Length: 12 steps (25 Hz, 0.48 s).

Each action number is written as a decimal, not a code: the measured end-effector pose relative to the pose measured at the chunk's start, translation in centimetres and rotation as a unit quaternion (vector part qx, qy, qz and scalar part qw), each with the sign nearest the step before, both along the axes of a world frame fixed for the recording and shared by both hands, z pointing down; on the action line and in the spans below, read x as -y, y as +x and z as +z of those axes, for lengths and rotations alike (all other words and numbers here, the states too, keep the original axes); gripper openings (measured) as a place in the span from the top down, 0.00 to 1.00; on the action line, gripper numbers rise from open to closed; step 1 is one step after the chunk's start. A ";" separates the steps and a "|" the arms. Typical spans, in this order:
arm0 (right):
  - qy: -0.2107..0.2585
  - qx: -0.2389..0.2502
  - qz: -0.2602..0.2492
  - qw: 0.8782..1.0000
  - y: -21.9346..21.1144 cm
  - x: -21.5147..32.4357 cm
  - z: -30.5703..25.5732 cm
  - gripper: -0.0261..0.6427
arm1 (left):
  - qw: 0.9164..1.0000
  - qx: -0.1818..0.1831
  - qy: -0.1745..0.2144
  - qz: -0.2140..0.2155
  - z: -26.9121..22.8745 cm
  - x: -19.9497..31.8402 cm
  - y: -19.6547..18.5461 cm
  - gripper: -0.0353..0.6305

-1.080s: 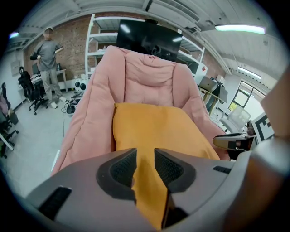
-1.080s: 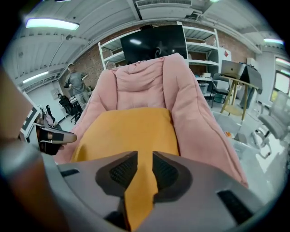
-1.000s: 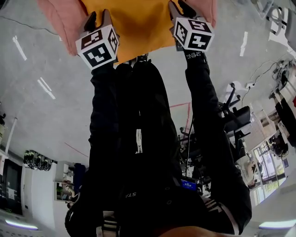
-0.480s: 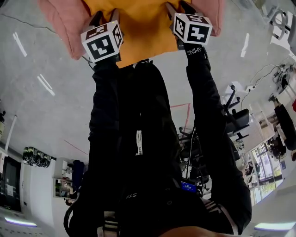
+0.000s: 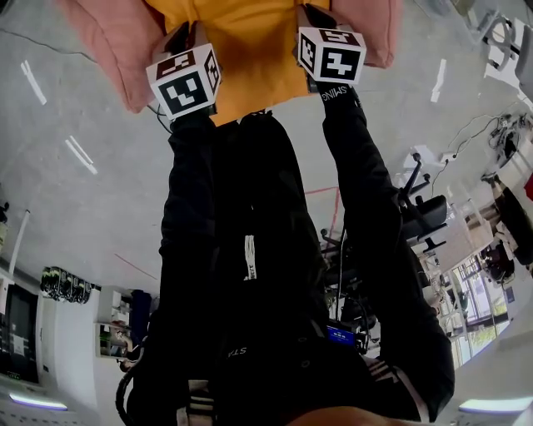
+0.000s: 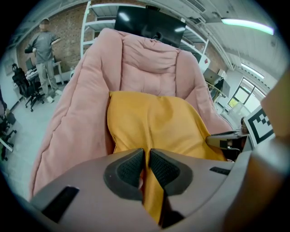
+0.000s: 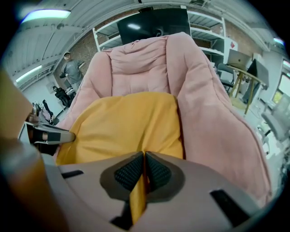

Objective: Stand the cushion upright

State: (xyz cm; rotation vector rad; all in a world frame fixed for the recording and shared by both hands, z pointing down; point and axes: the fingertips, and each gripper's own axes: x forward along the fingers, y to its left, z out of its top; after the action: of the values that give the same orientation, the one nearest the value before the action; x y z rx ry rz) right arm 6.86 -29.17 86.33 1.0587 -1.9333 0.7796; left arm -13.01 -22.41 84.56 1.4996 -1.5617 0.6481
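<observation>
A yellow cushion [image 6: 154, 122] lies flat on the seat of a pink padded armchair [image 6: 145, 68], its near edge hanging toward me. My left gripper [image 6: 147, 158] has just been closing, and its pads pinch a fold of the yellow fabric at the cushion's near left edge. The right gripper [image 7: 144, 165] has likewise just closed, and it nips the cushion [image 7: 122, 127] at its near right edge. In the head view both grippers, left [image 5: 185, 37] and right [image 5: 310, 17], reach onto the cushion [image 5: 250, 58] side by side.
The armchair's arms [image 7: 213, 122] rise on both sides of the cushion and its backrest stands behind. A person [image 6: 44, 50] stands far left by office chairs [image 6: 27, 86]. Shelving with a dark screen [image 6: 145, 22] is behind; a desk with a laptop [image 7: 238, 59] is at right.
Both grippers have moved a little further onto the cushion's near edge, the right one drifting left.
</observation>
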 end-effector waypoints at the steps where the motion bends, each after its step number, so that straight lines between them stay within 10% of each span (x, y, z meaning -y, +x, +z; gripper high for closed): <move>1: 0.003 0.003 0.001 1.000 0.0 -0.1 -0.3 0.92 | 1.000 0.001 0.003 -0.001 -0.3 -0.1 0.0 0.88; 12: 0.050 0.039 0.020 0.998 0.8 -2.1 -7.0 0.93 | 0.999 0.019 0.037 -0.006 -6.4 -2.4 0.7 0.93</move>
State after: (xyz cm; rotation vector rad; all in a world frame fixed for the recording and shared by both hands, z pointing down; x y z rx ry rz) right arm 7.67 -27.09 79.33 1.1459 -2.0400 0.7642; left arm -12.32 -19.96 78.21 1.5395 -1.6386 0.6207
